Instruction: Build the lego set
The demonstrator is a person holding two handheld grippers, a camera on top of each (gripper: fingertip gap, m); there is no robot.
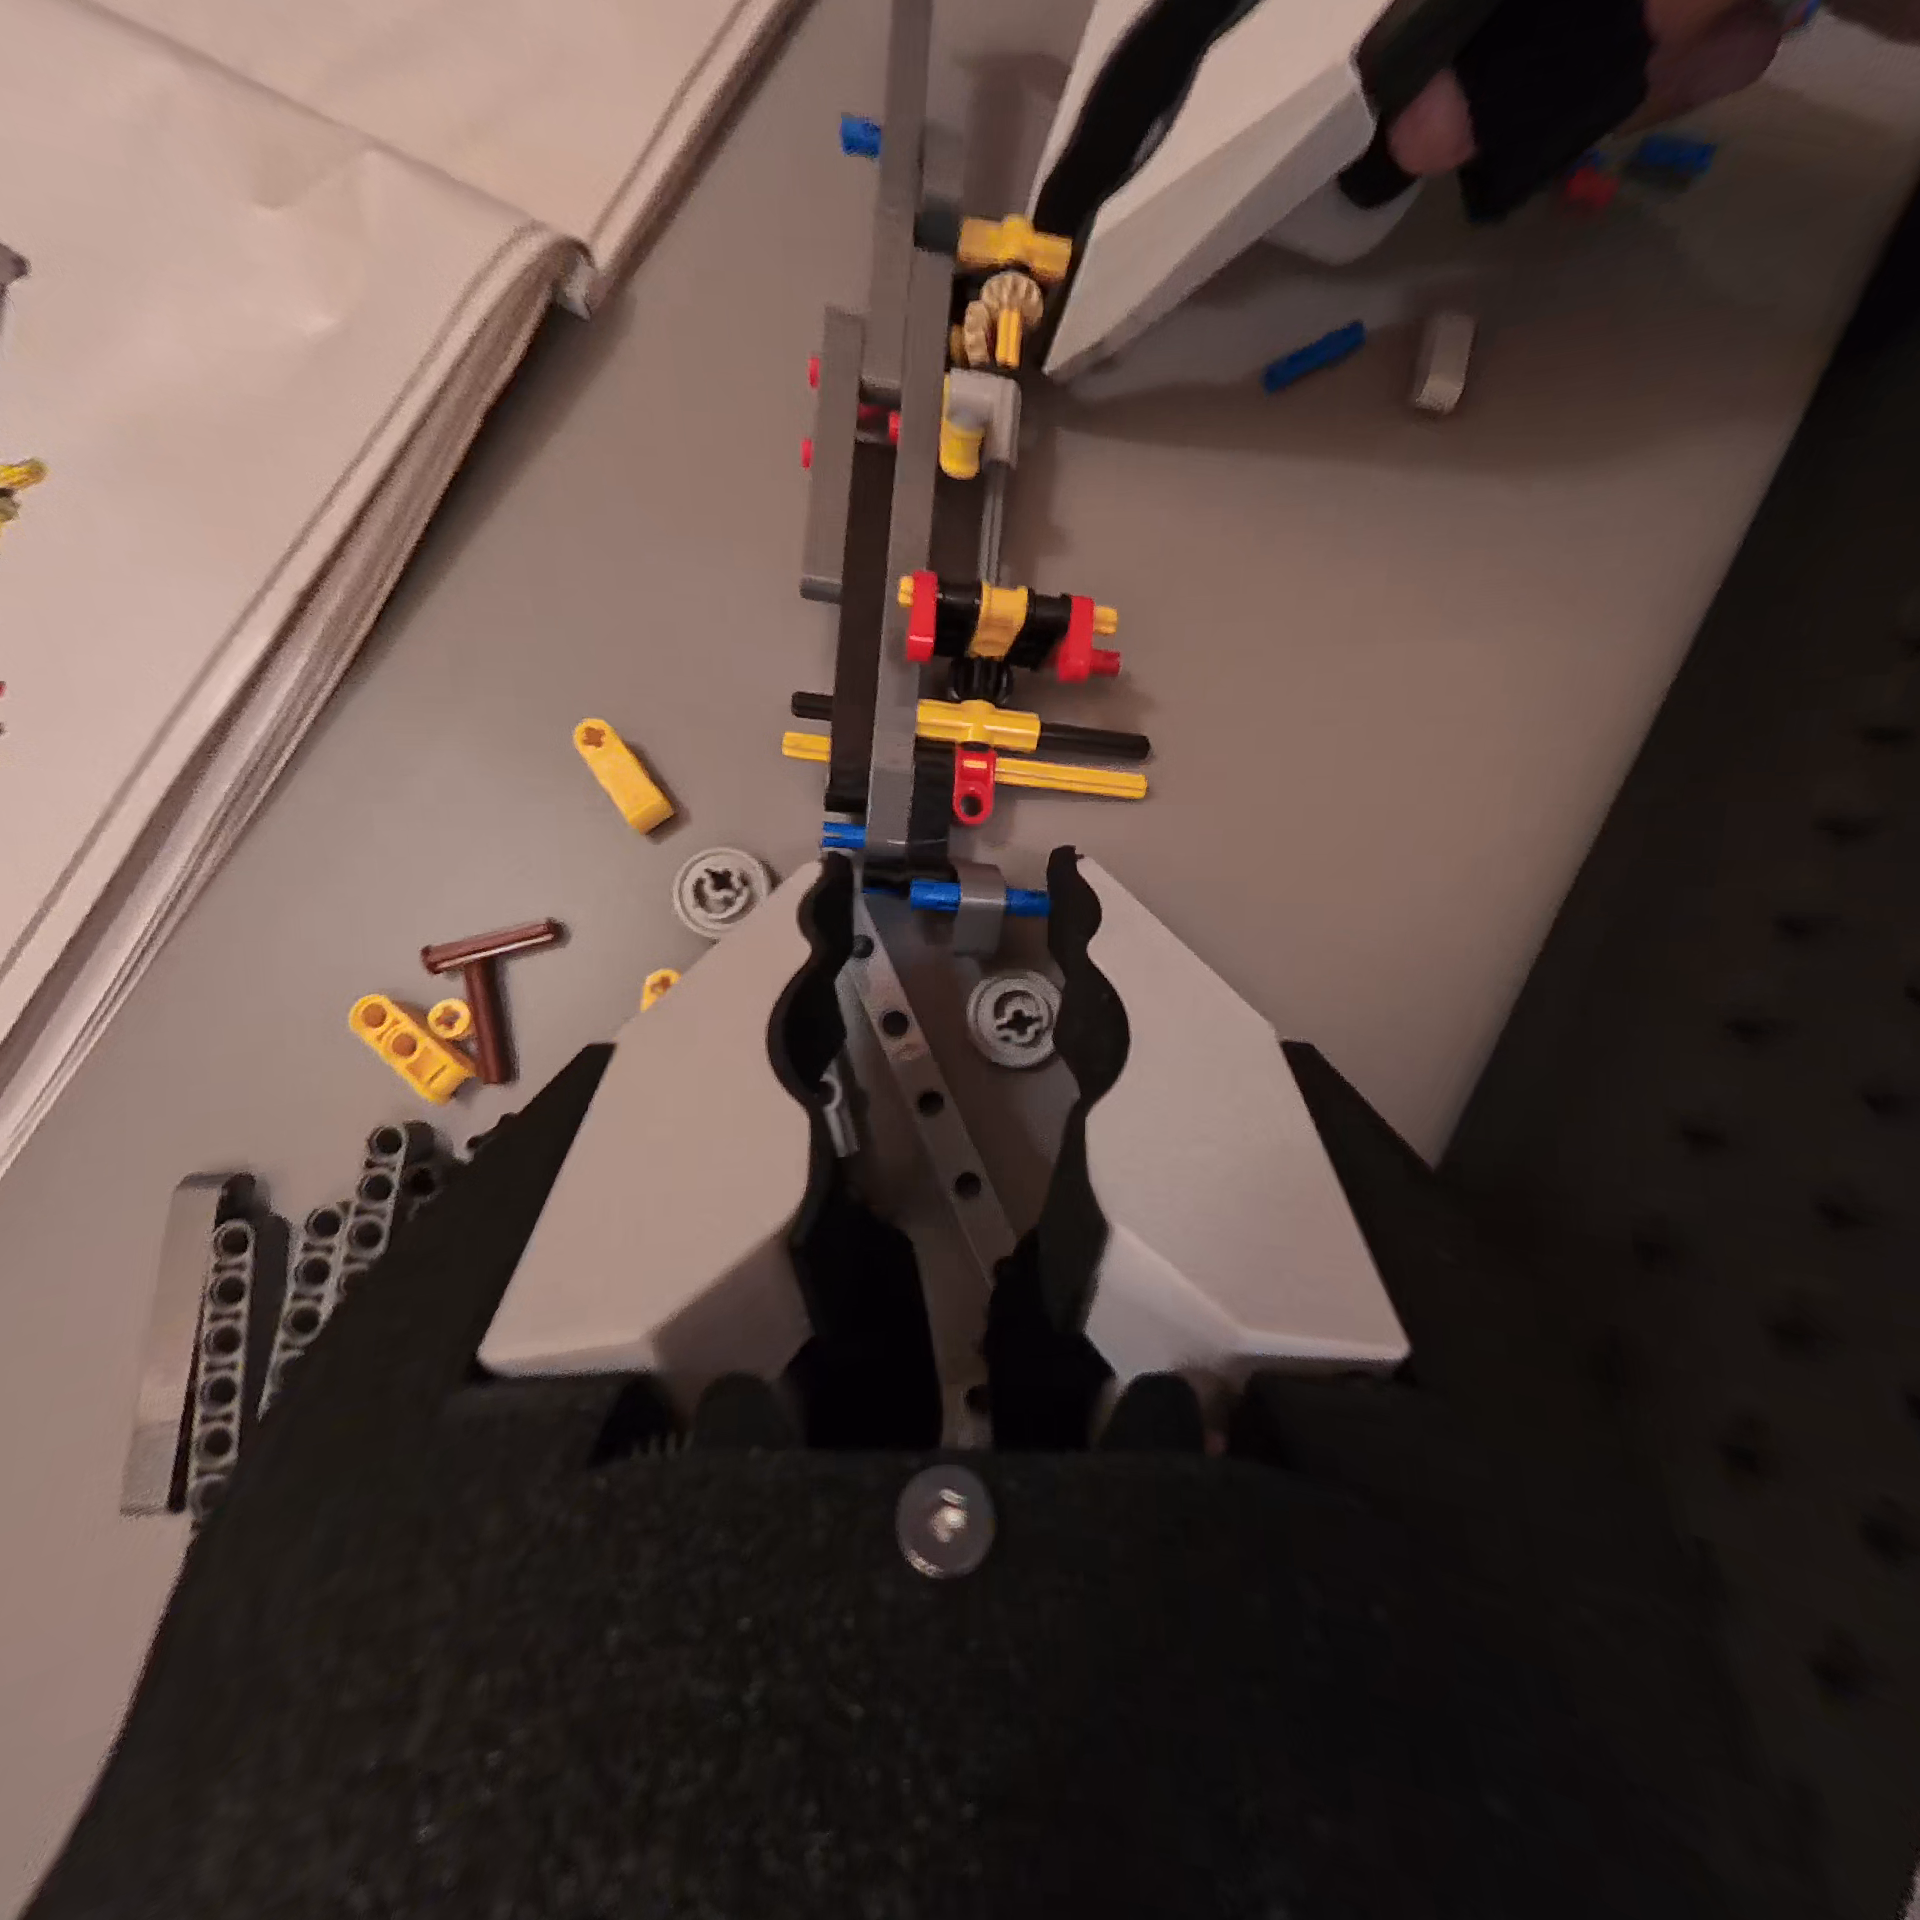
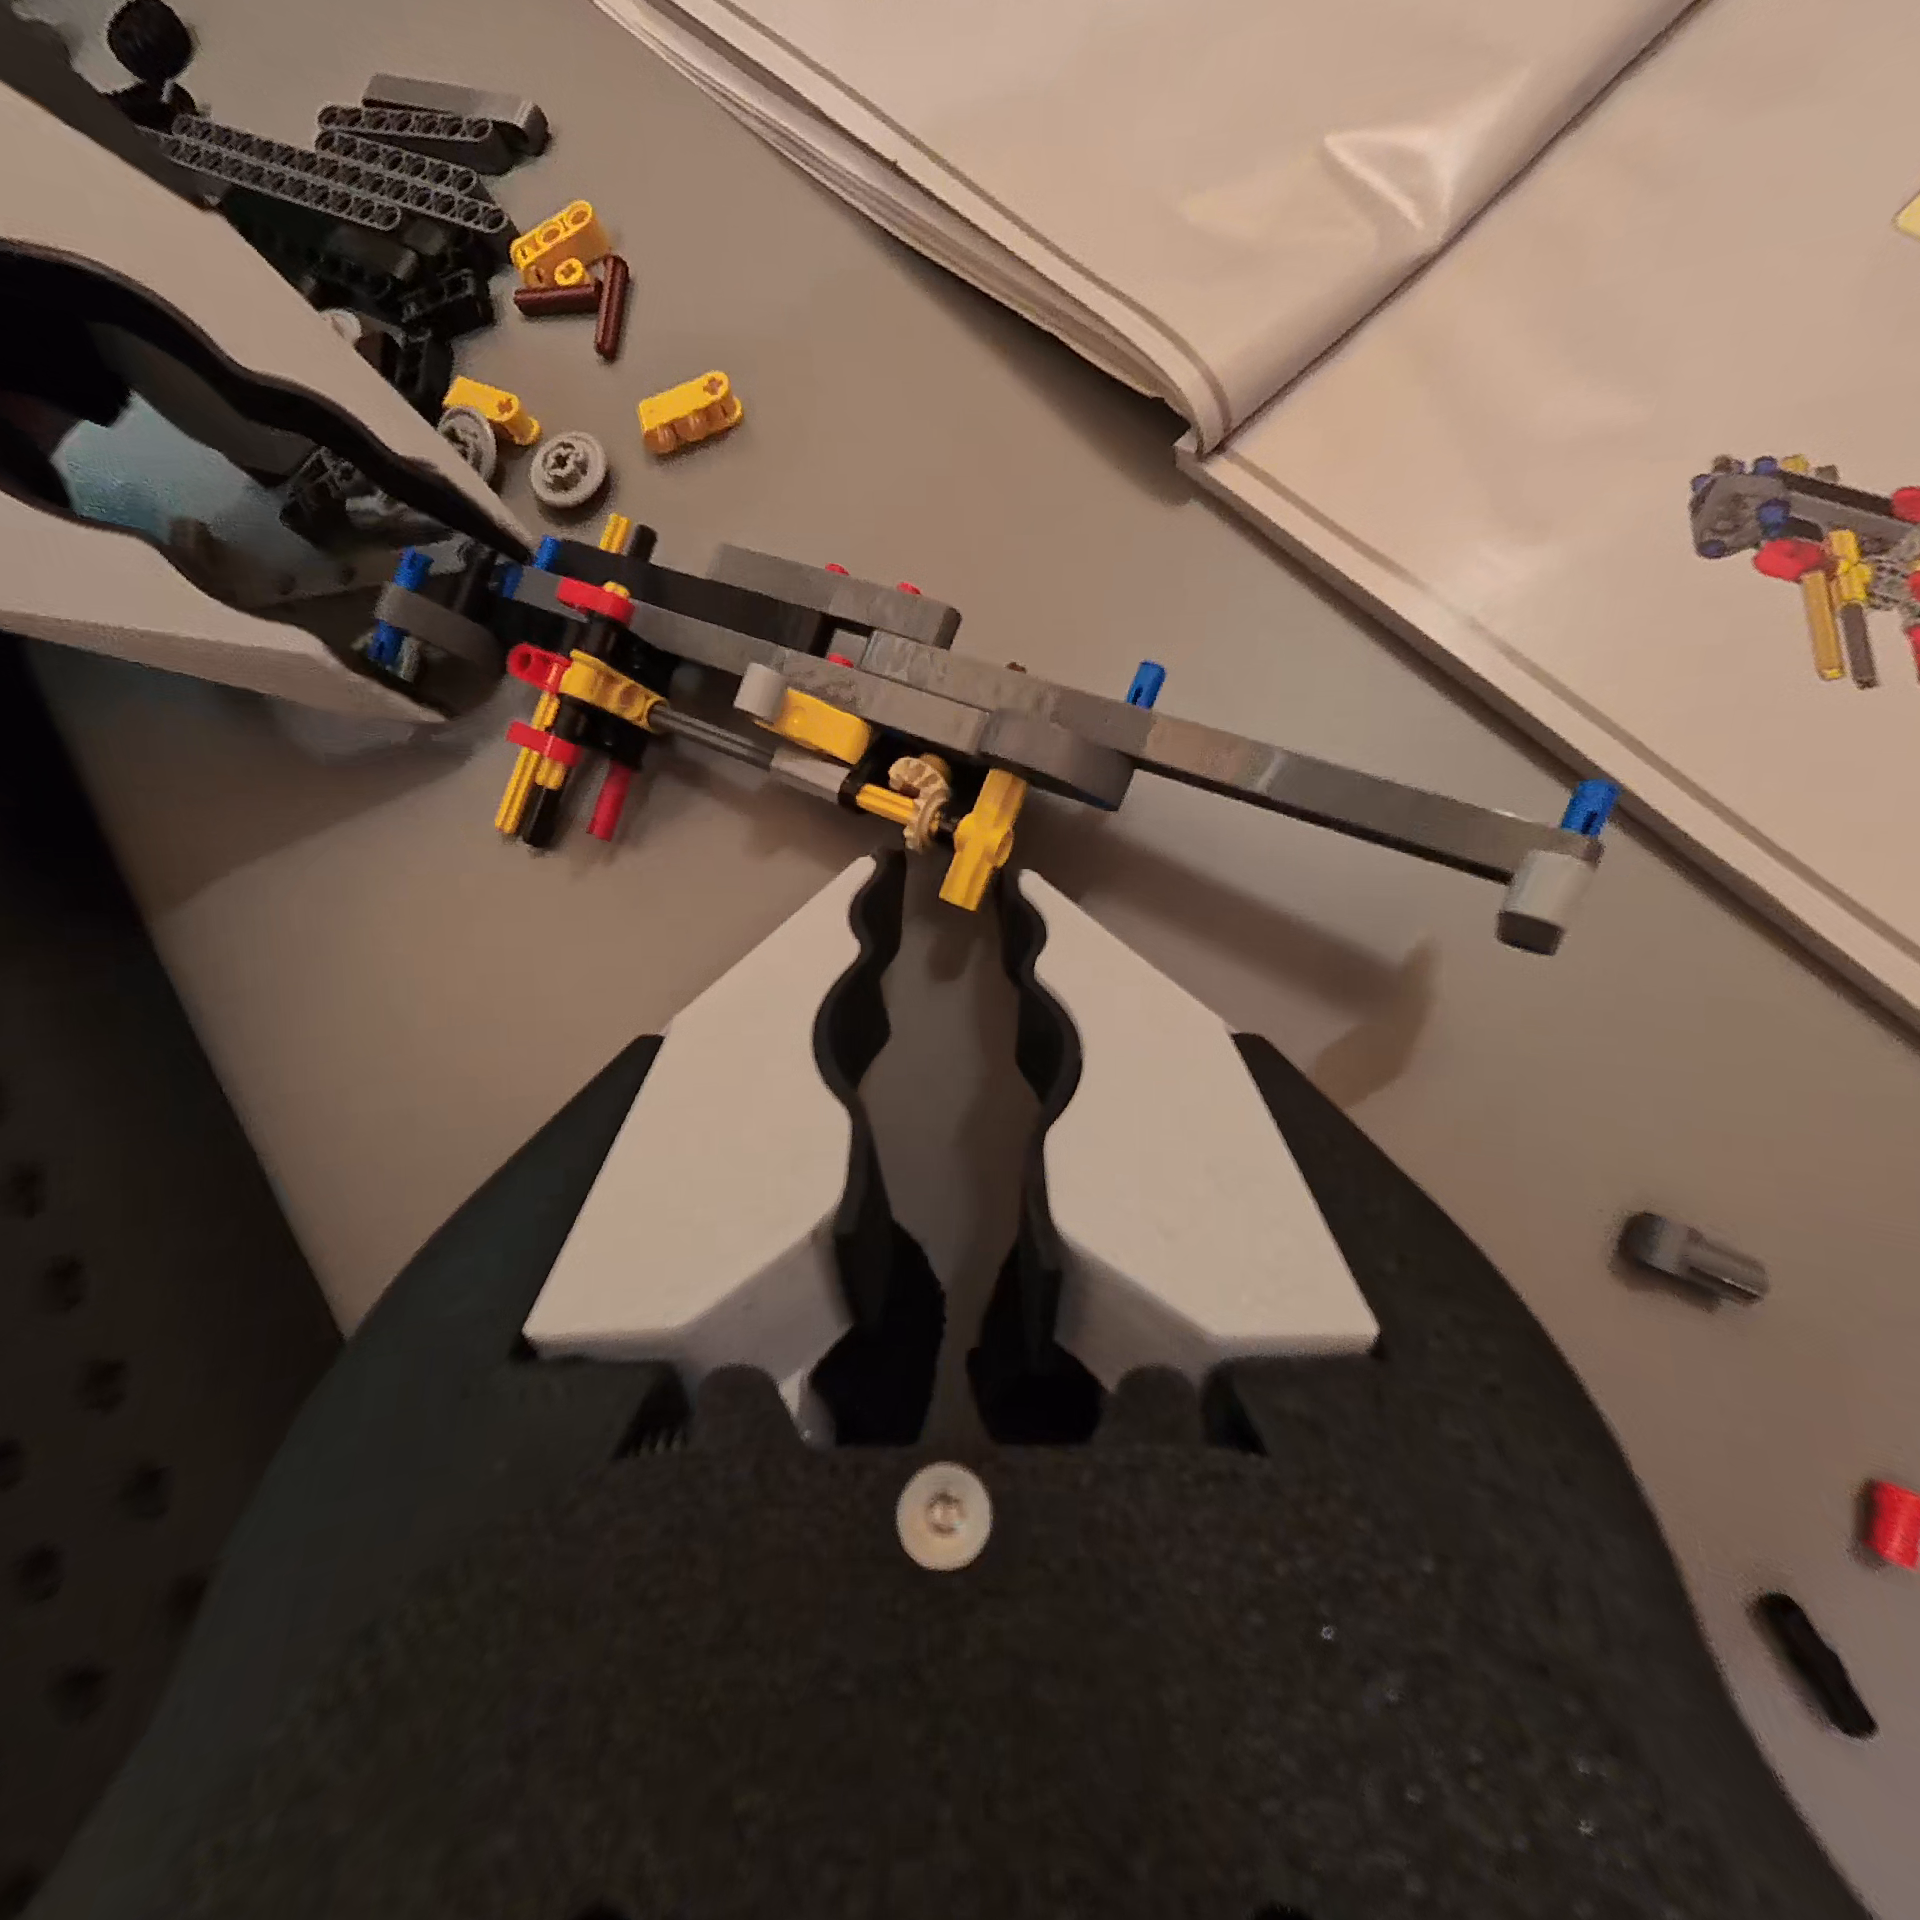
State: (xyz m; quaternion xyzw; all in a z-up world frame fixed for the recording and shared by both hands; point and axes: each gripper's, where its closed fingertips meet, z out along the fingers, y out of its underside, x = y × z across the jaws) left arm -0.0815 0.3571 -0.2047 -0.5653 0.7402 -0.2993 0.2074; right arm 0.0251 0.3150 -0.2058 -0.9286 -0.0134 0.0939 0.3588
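Grey tabletop [image 2: 1299, 1143], open instruction booklet [image 2: 1351, 260] along its far edge.

Lego assembly [image 2: 935, 675]: long grey liftarm chassis with axles, pins and gears, lifted off the table (shadow below it), spanning between both grippers.

Left gripper [image 1: 951, 894]: fingers spread around the near end of the assembly. One pad touches the beam; the other shows a gap beside the blue pin [image 1: 1023, 900]. Looks like a loose cradle, not a clamp. Cannot tell for sure that it bears on the part.

Right gripper [image 2: 951, 883]: tips narrowly parted at the yellow connector [image 2: 982, 831] beside the tan bevel gear [image 2: 920, 795]. Connector's lower end sits between the tips; whether they pinch it cannot be told.

Loose parts near the left end: pile of grey and black liftarms [image 2: 343, 187], yellow connectors, brown axles [image 2: 611, 307], two grey pulley wheels [image 2: 566, 470].

Risks, judged:
- Long beam supported at one end and midspan; if the left hold is loose, the assembly pivots or drops.
- Pushing on the yellow connector can slide the axle and unmesh the tan gear.
- Side load may pop the friction pins.
- Motion blur in the frame: alignment is uncertain.
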